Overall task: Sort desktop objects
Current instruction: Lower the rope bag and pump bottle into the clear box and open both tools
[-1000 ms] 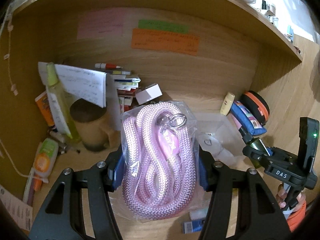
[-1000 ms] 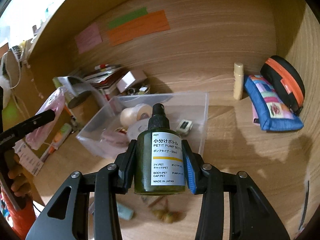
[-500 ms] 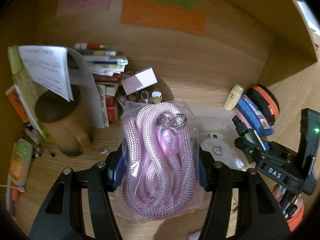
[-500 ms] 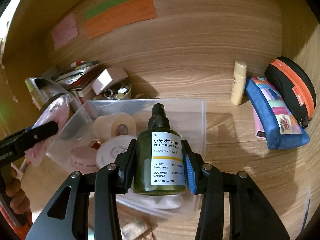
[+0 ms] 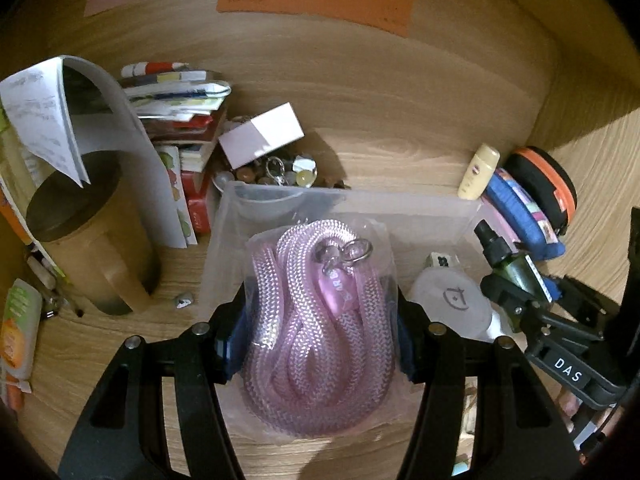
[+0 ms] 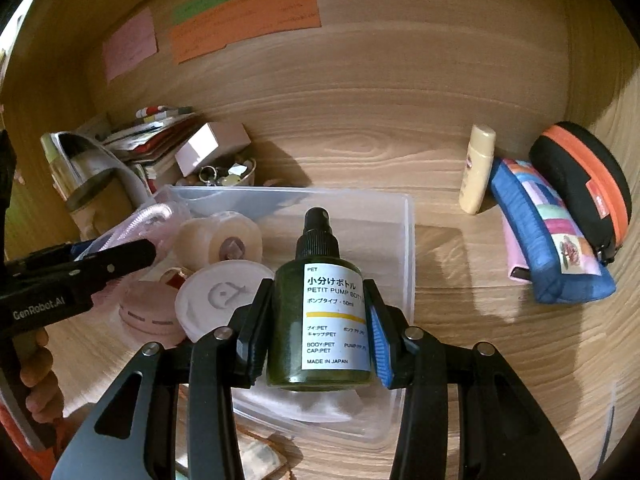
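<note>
While the left gripper [image 5: 320, 344] is clamped on the clear plastic bag of coiled pink braided rope [image 5: 320, 332], that bag hangs above the left part of the clear rectangular plastic bin [image 6: 408, 240]. The right gripper [image 6: 318, 328] is clenched on the upright dark green pump bottle with a white label [image 6: 320, 312], above the bin's near edge. Round white lidded containers [image 6: 218, 300] lie inside the bin.
</note>
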`<state>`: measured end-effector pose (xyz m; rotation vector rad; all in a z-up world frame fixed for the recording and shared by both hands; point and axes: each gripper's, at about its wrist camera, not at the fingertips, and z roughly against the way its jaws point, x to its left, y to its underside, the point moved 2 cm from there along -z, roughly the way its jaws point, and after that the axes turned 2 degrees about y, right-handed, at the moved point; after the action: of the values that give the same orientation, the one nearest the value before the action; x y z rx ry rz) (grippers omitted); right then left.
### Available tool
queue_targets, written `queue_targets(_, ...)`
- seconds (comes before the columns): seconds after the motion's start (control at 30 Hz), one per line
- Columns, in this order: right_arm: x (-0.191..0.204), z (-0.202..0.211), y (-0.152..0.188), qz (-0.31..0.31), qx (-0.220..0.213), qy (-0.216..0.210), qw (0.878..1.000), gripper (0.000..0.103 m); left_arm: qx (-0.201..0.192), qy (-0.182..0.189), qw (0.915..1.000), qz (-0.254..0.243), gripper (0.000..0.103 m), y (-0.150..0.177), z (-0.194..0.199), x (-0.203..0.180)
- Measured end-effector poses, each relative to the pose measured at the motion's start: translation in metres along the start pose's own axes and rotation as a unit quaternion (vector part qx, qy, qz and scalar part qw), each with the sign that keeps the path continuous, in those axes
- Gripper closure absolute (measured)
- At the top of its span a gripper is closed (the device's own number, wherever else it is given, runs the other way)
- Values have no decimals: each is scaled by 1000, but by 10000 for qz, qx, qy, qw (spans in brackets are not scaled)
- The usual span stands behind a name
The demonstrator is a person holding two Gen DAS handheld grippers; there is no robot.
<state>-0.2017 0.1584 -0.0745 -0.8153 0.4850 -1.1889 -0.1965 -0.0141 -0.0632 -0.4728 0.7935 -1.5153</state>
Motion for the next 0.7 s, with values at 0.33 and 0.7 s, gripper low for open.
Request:
queue_targets(0.33,7,5,3,186,-77,115,9997,44,60,-336,9989,-331,39,5,-2,-10)
queue_targets(0.7,13,25,2,244,-502,6,9984,20,-322,-190,9989,-273,18,2,22,-10)
